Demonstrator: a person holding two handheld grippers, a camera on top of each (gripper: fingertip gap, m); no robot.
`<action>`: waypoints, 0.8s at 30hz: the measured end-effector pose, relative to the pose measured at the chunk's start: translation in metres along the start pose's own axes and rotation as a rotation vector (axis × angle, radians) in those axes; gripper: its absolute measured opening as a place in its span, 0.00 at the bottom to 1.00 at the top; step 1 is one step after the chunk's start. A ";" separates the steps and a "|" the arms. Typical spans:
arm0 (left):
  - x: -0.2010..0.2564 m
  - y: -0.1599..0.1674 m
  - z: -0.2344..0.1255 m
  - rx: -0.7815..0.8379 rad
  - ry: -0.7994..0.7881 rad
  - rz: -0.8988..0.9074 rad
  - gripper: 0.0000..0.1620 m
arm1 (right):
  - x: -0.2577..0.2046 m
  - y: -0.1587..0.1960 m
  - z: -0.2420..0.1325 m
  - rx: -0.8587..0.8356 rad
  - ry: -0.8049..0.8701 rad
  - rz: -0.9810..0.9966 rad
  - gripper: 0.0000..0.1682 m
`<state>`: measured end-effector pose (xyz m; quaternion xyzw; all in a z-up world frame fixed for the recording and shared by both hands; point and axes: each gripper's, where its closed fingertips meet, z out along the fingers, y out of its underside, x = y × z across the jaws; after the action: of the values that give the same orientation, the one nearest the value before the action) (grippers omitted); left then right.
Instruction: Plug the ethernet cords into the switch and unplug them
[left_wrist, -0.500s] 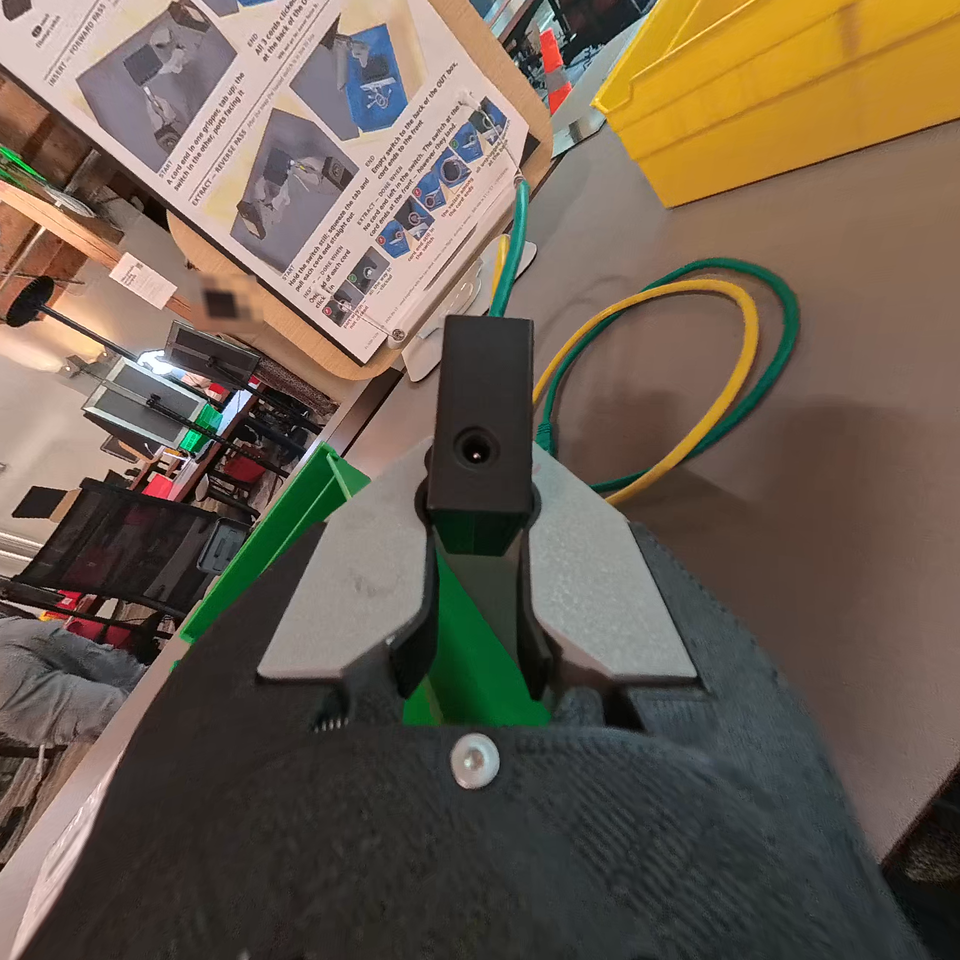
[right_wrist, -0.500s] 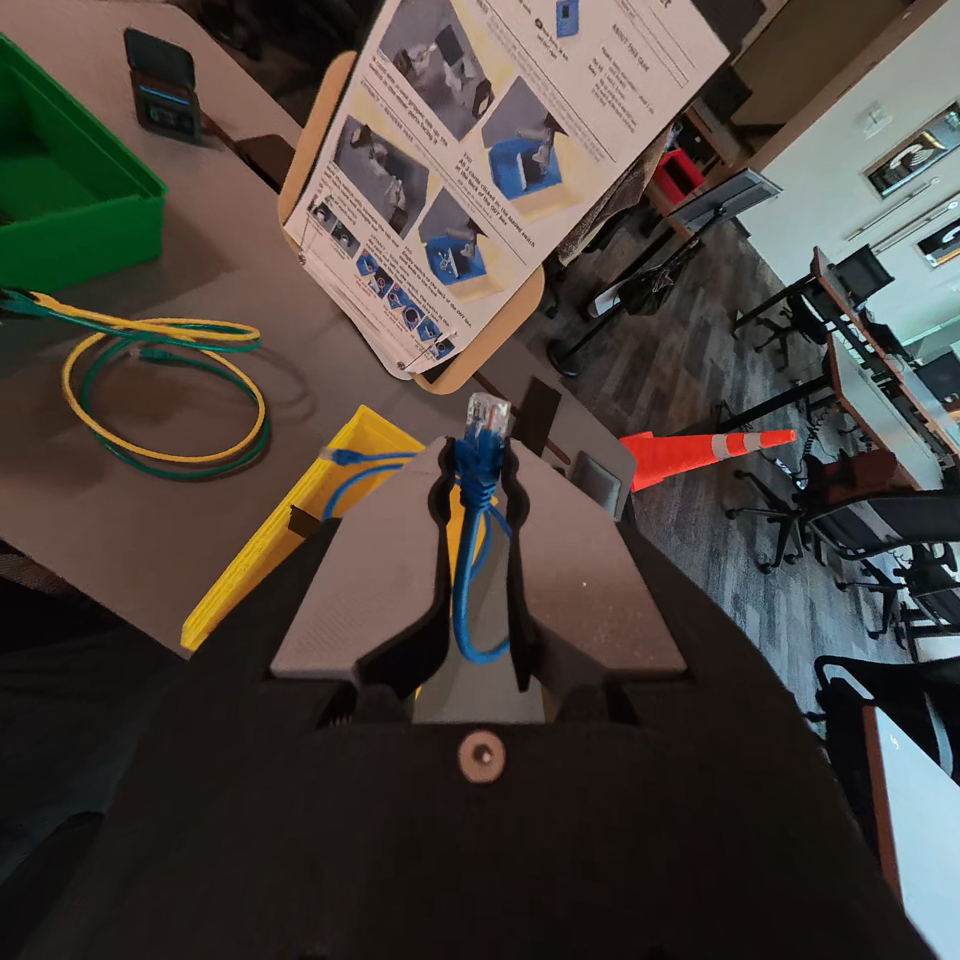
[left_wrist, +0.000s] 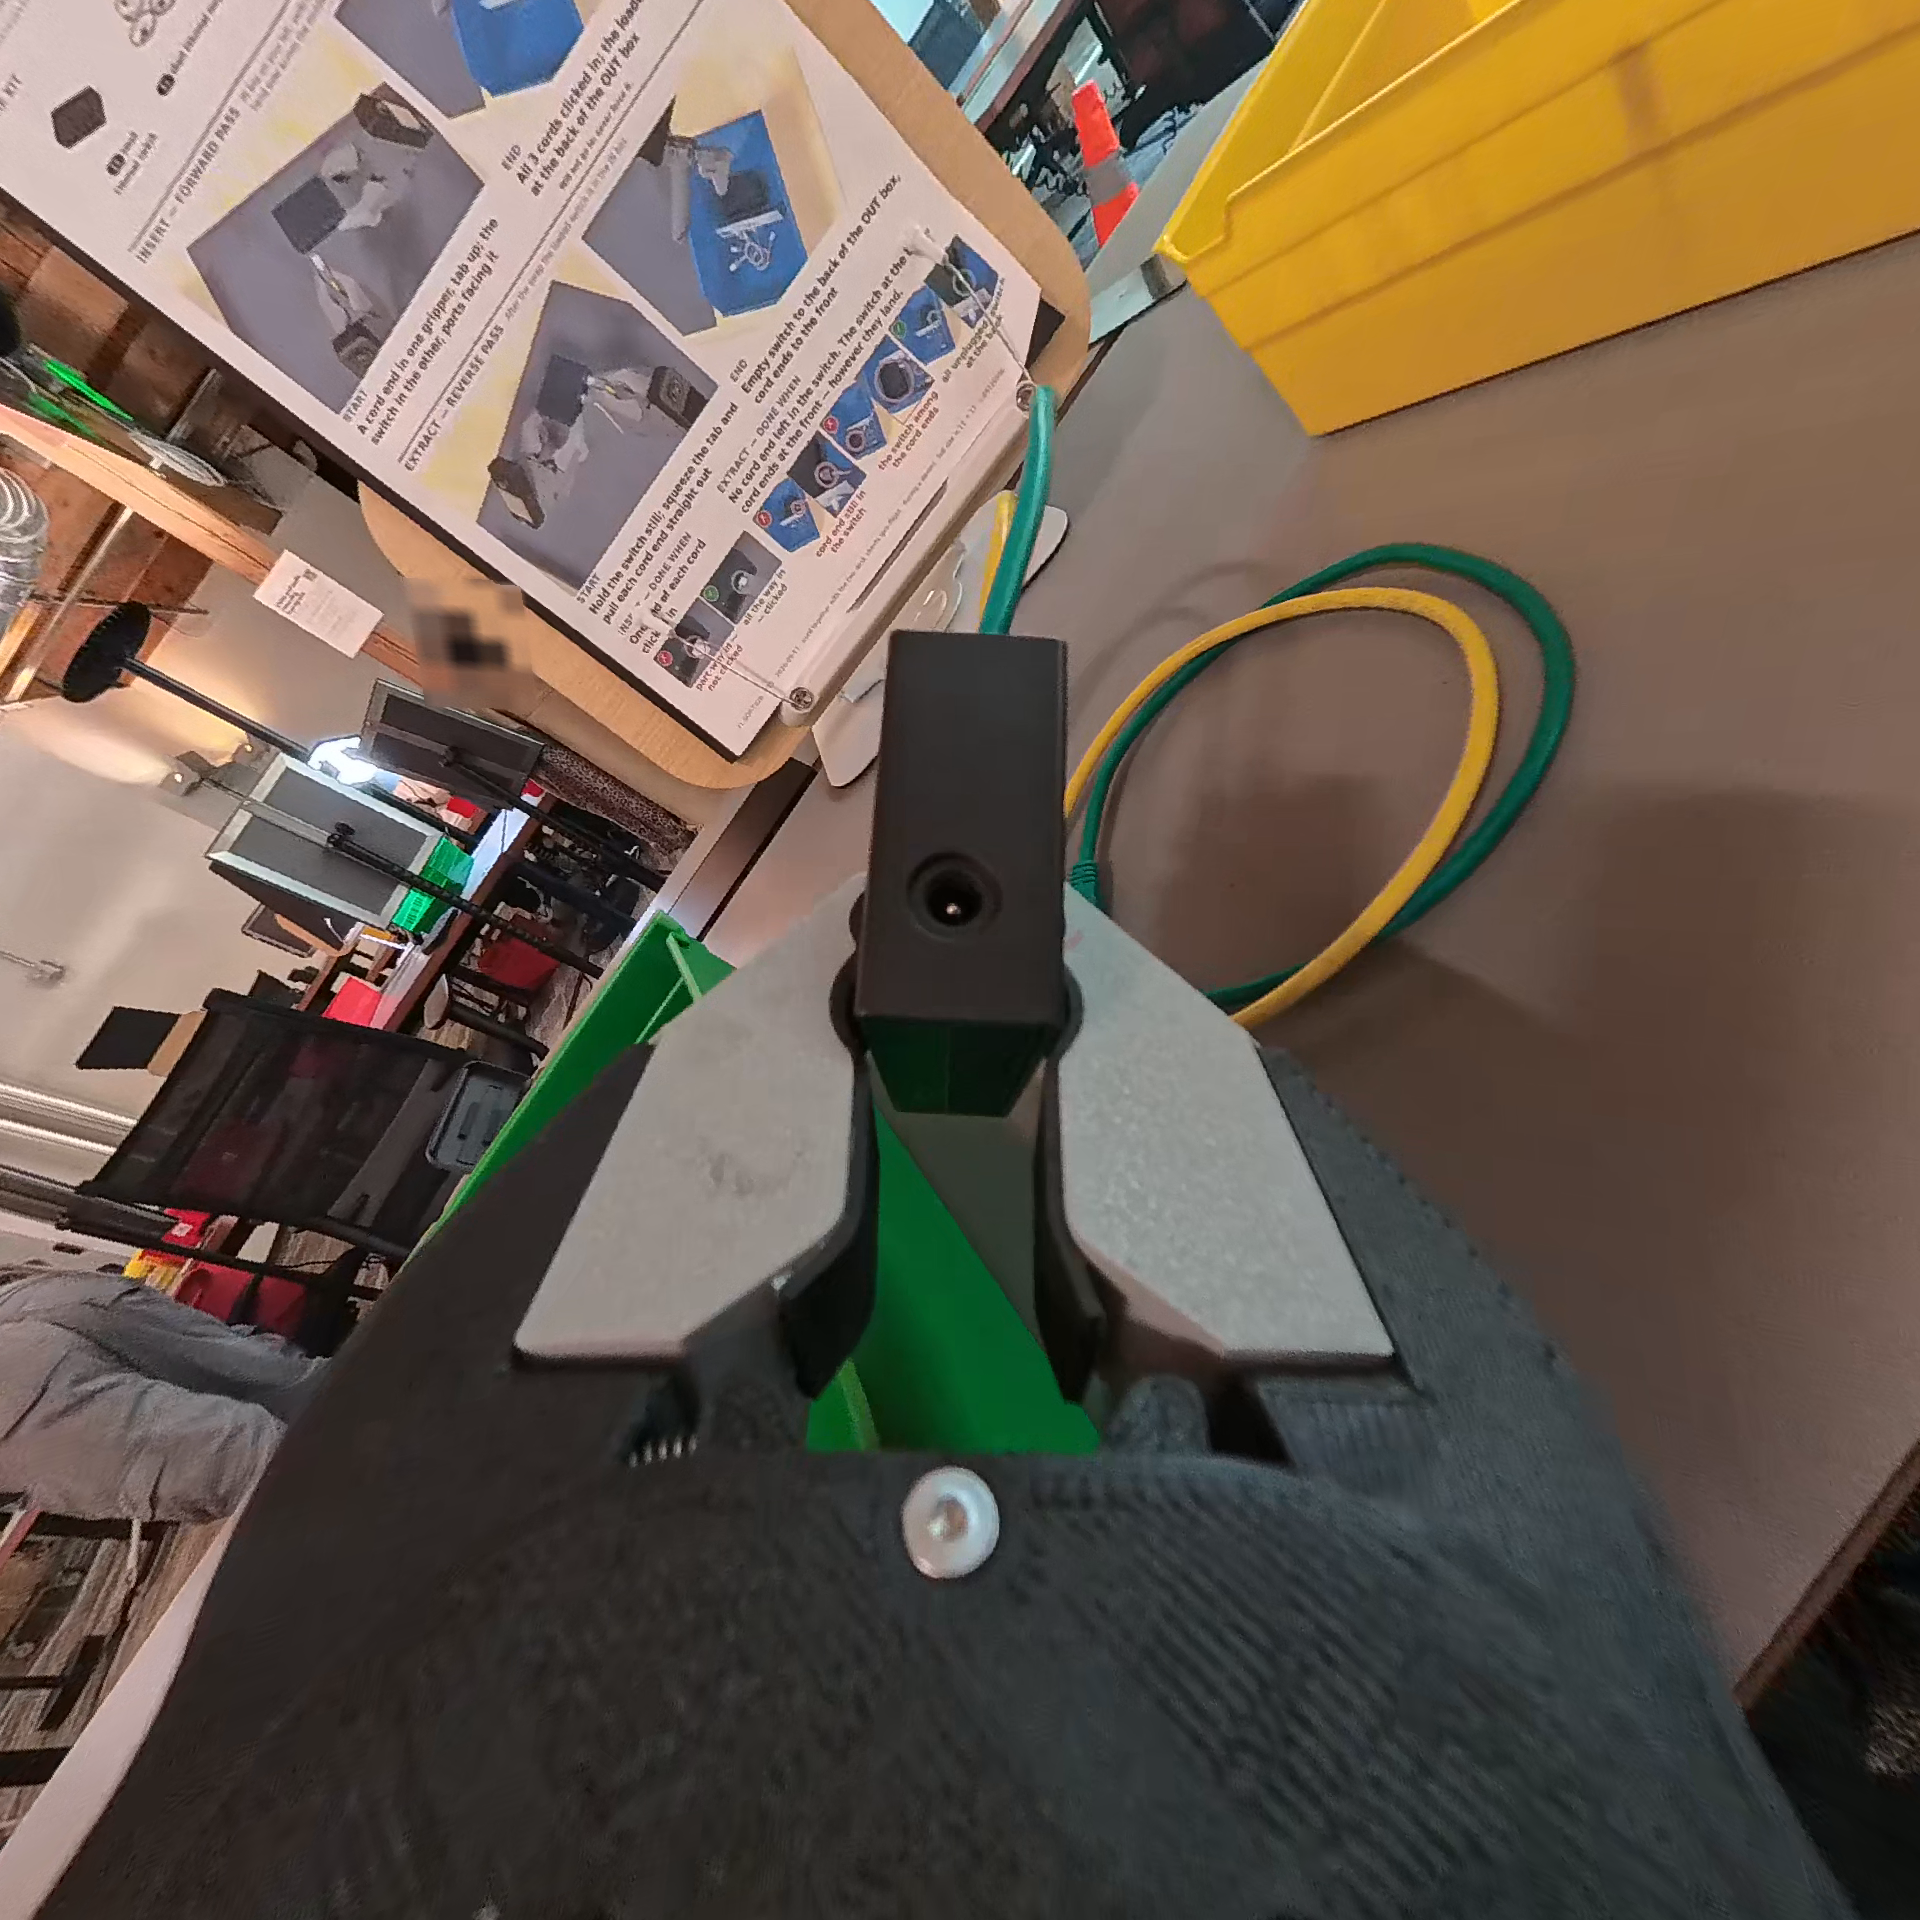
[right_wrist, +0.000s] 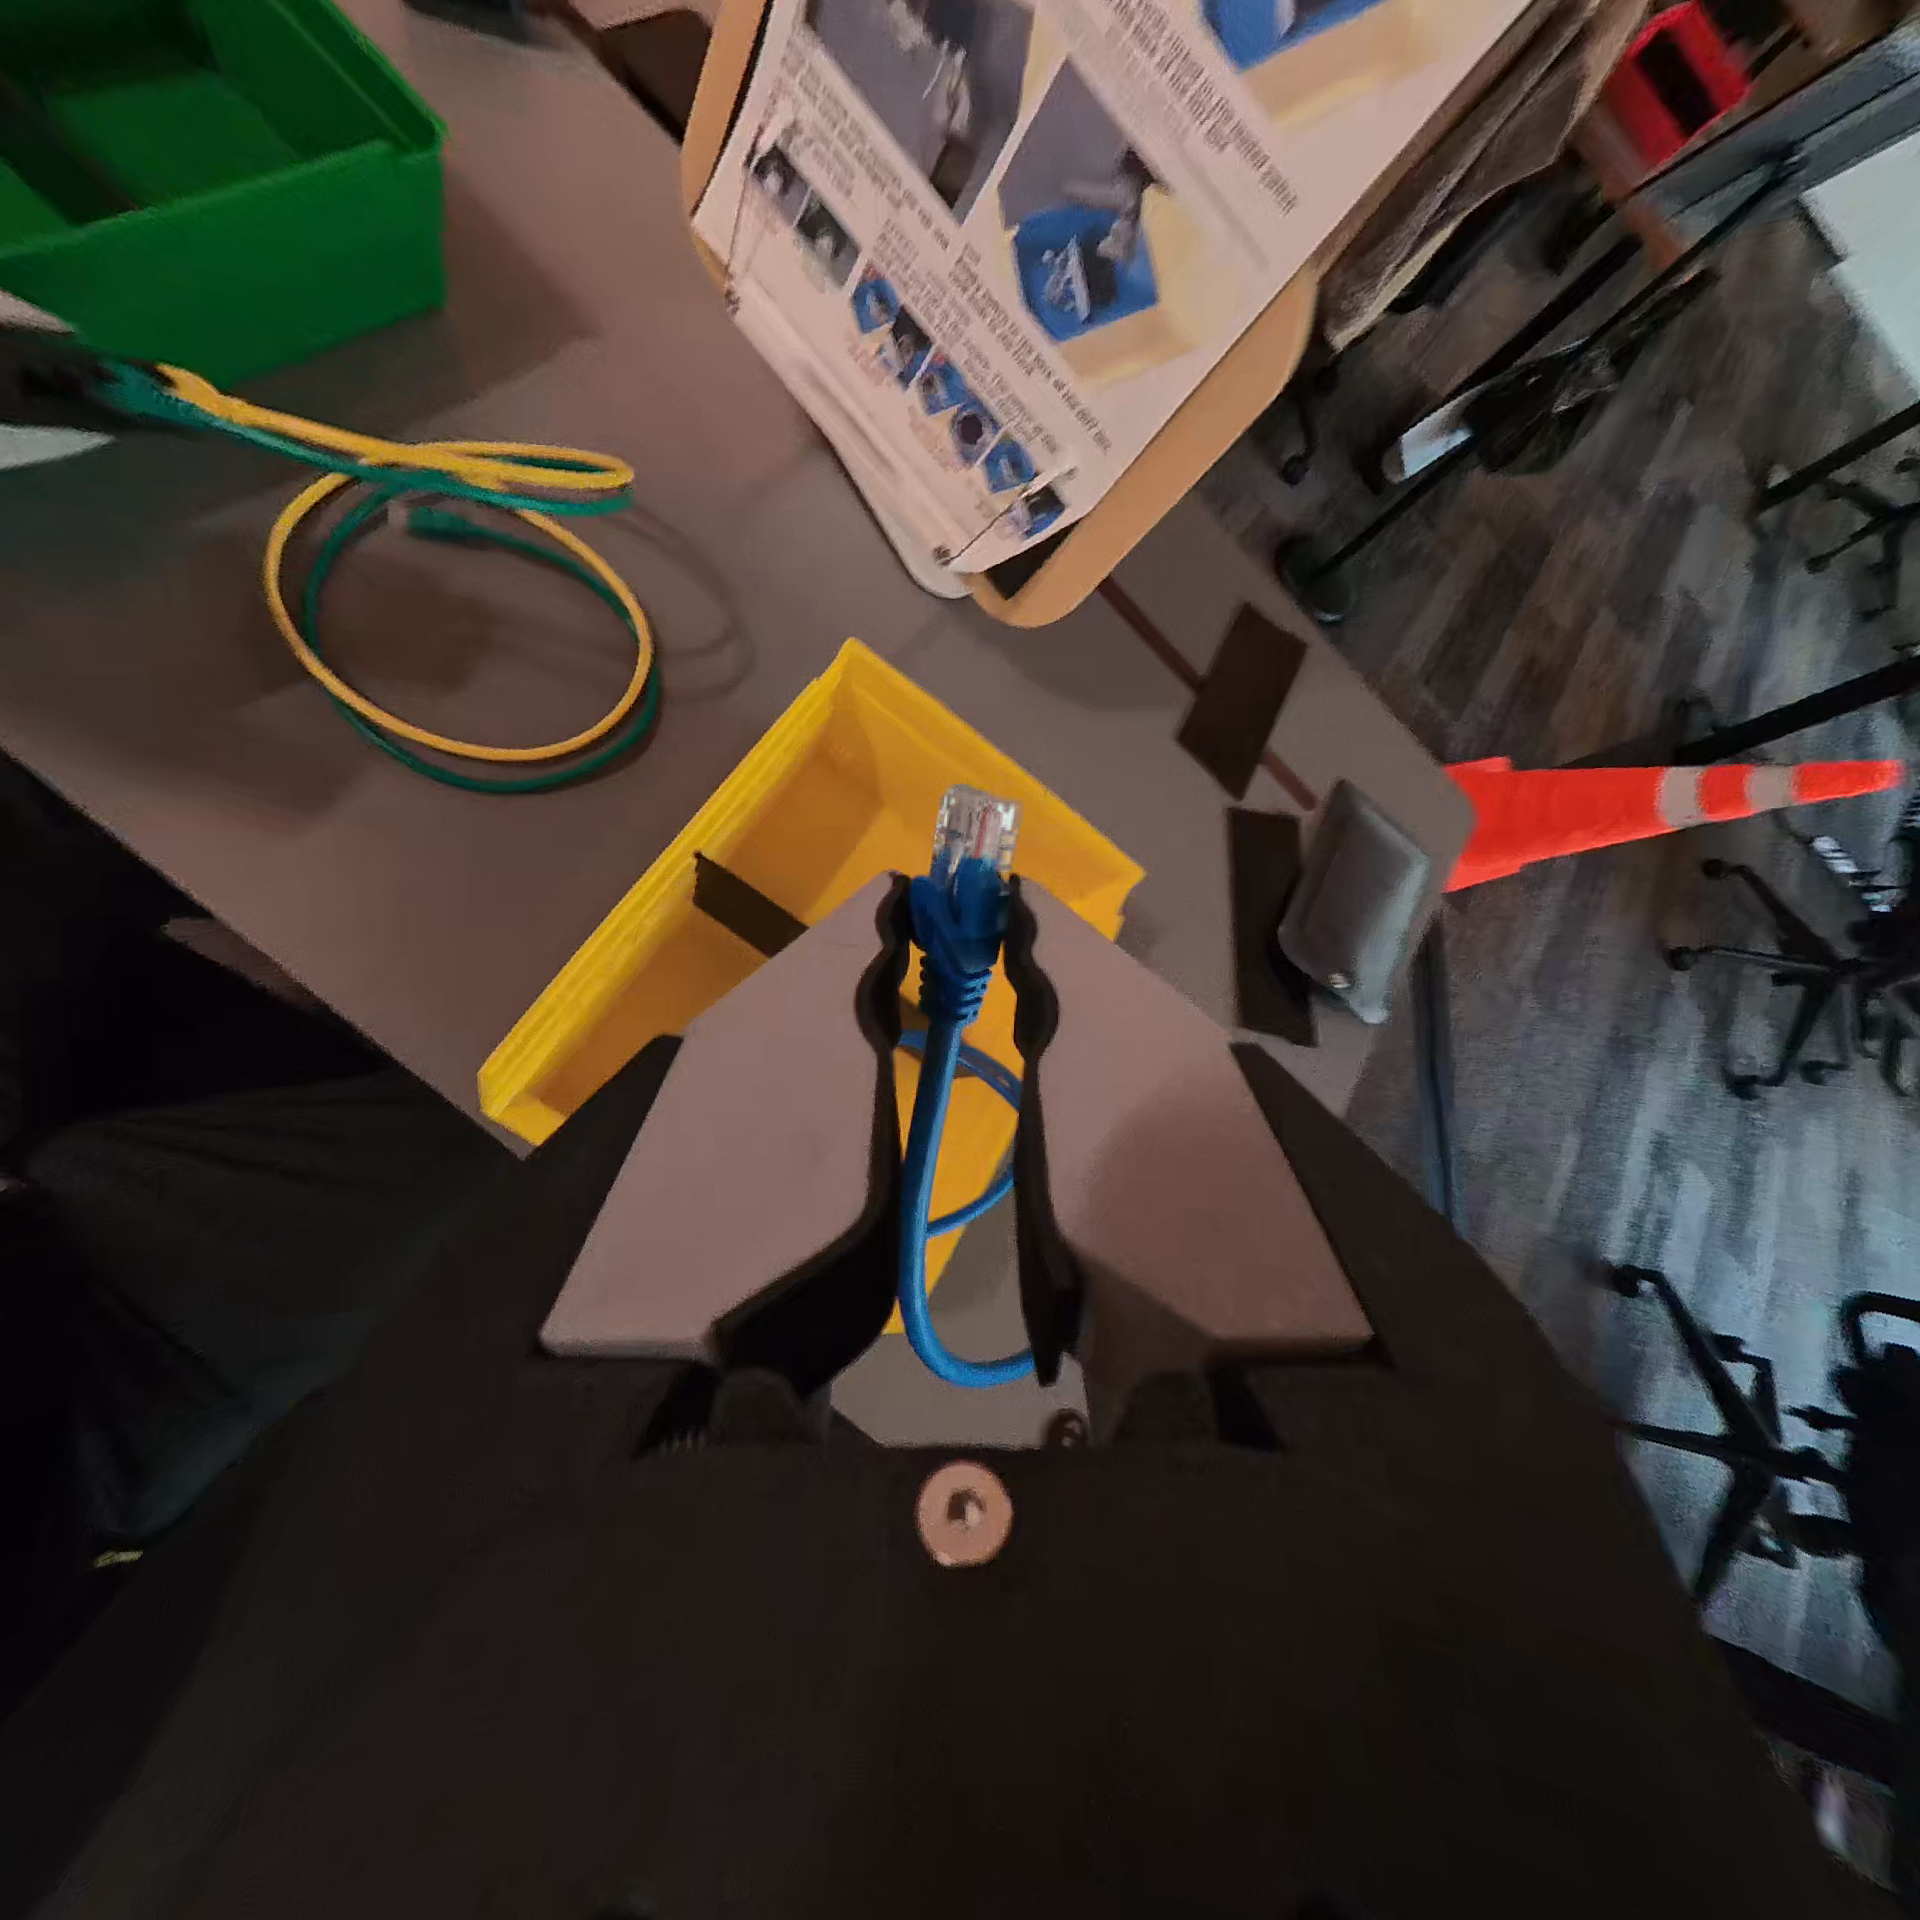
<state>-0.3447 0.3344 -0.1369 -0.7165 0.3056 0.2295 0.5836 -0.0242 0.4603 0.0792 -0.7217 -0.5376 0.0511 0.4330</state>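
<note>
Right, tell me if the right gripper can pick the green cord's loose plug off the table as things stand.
Probably not: the right gripper is shut on the blue cord. The green plug lies uncovered on the table.

Left hand-held gripper (left_wrist: 958, 1013) jaws clamped on load; right hand-held gripper (right_wrist: 961, 914) jaws pinched likewise.

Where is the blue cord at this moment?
In the right wrist view, the blue cord is held in the right gripper, its clear plug pointing forward above the yellow bin.
</note>
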 end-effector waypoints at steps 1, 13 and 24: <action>0.000 0.000 0.000 0.001 0.000 -0.001 0.16 | -0.006 0.008 0.011 -0.008 -0.038 0.009 0.08; 0.010 -0.010 0.002 0.048 0.002 0.083 0.17 | -0.111 0.158 0.185 -0.337 -0.513 0.154 0.11; 0.017 -0.015 0.004 0.102 0.004 0.149 0.16 | -0.088 0.134 0.150 -0.366 -0.366 -0.117 0.41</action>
<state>-0.3217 0.3370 -0.1390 -0.6615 0.3706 0.2552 0.5999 -0.0437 0.4675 -0.1392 -0.7346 -0.6479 0.0574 0.1930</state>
